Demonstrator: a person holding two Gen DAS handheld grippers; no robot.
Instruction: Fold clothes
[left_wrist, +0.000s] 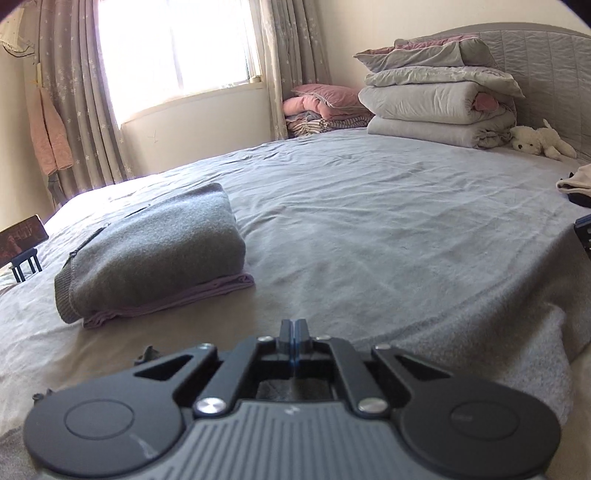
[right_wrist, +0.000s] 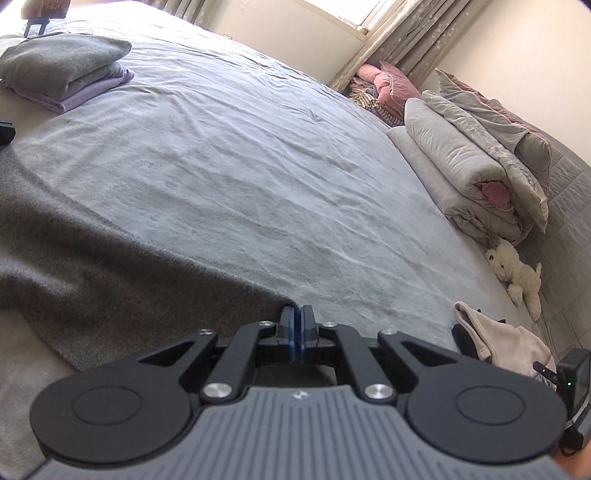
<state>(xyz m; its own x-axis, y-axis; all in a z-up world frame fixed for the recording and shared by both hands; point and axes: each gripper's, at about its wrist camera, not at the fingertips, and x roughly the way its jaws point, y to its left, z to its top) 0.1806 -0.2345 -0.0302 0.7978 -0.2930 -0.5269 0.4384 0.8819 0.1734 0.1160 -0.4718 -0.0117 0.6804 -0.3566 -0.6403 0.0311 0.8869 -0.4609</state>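
I am looking out along both grippers over a wide bed covered in a pale grey sheet. My left gripper is showing its jaws pressed fully together, and I cannot tell from its view whether any cloth is pinched between them. My right gripper is also showing its jaws closed, with the edge of a dark grey garment lying right at its fingertips; the garment is spreading flat across the near side of the bed, toward the left of the right wrist view. Farther off, a folded grey sweater is sitting on top of a folded lilac garment. A stack of folded quilts is resting by the headboard, with a white plush dog just beside it. A beige garment is lying crumpled near the right edge.
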